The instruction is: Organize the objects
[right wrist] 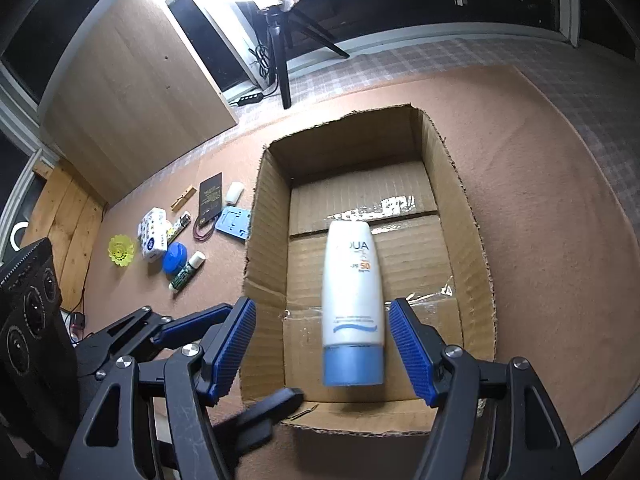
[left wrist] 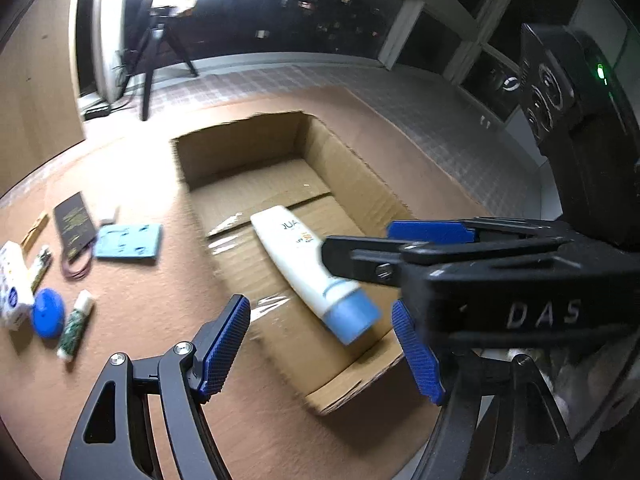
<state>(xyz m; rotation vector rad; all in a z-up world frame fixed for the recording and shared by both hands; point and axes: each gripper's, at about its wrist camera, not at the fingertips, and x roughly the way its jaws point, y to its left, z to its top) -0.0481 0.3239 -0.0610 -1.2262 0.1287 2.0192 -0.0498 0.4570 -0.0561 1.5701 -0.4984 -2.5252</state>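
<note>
An open cardboard box (right wrist: pixel 472 240) stands on the brown mat. A white sunscreen tube (right wrist: pixel 352 280) with a blue cap lies lengthwise over the box floor, cap towards me and slightly blurred. My right gripper (right wrist: pixel 322 306) is open around the cap end, with a gap between each blue pad and the tube. In the left wrist view the tube (left wrist: pixel 296 256) slants across the box. My left gripper (left wrist: pixel 320 308) is open over the box's near edge, and the tube's cap shows between its pads without touching them. The right gripper's fingers (left wrist: pixel 430 231) reach in from the right.
Small items lie on the mat left of the box: a blue holder (right wrist: pixel 234 224), a black card (right wrist: pixel 210 196), a white pack (right wrist: pixel 152 238), a round blue lid (right wrist: pixel 175 262), a lip balm stick (right wrist: pixel 186 272), a yellow ball (right wrist: pixel 120 251). A ring-light tripod (right wrist: pixel 280 64) stands behind.
</note>
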